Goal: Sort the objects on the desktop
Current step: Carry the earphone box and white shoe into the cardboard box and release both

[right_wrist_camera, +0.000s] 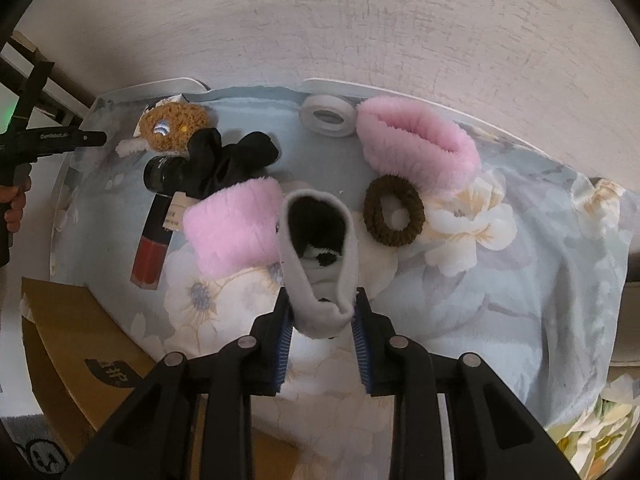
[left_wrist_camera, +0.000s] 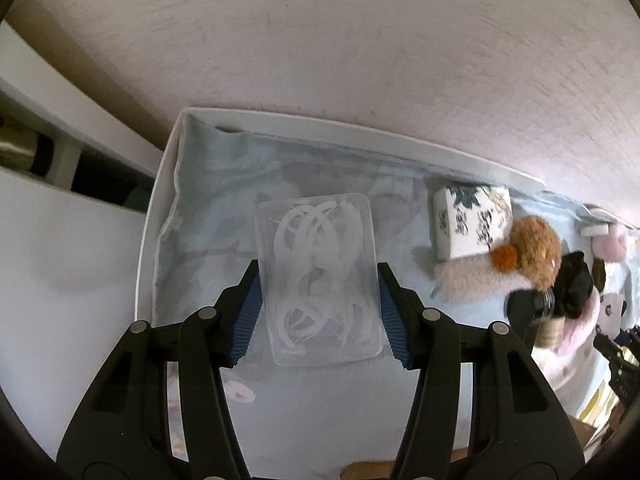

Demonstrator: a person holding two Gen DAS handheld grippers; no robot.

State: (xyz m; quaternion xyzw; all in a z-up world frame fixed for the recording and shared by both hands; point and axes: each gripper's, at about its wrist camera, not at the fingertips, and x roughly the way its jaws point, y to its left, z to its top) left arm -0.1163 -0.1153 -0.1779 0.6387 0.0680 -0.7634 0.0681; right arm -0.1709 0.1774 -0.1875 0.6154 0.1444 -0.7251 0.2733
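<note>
The left gripper [left_wrist_camera: 318, 312] holds a clear box [left_wrist_camera: 318, 280] of white picks, its blue pads pressed against the box's two long sides. The box sits over the floral cloth [left_wrist_camera: 208, 200] that covers the table, near the cloth's left end. To the right of it, farther back, stands a small patterned box [left_wrist_camera: 472, 222], and against its right side leans a brown plush [left_wrist_camera: 530, 250]. A black scrunchie [left_wrist_camera: 574, 290] lies just right of the plush.

The right gripper [right_wrist_camera: 322, 320] pinches the near end of a grey sock [right_wrist_camera: 318, 256], its fingers closed on the folded fabric while the sock's open mouth points away toward the wall. Just left of the sock is a pink cuff [right_wrist_camera: 234, 224]; a second, larger pink cuff [right_wrist_camera: 416, 144] lies far right. Between them, right of the sock, rests a brown hair tie [right_wrist_camera: 394, 210]. A white tape ring [right_wrist_camera: 328, 120] sits at the far edge, touching the large cuff. On the left a red lip gloss [right_wrist_camera: 150, 248] lies lengthwise, its cap under the black scrunchie, with the brown plush behind it. A cardboard box [right_wrist_camera: 80, 340] shows at near left below the table.
</note>
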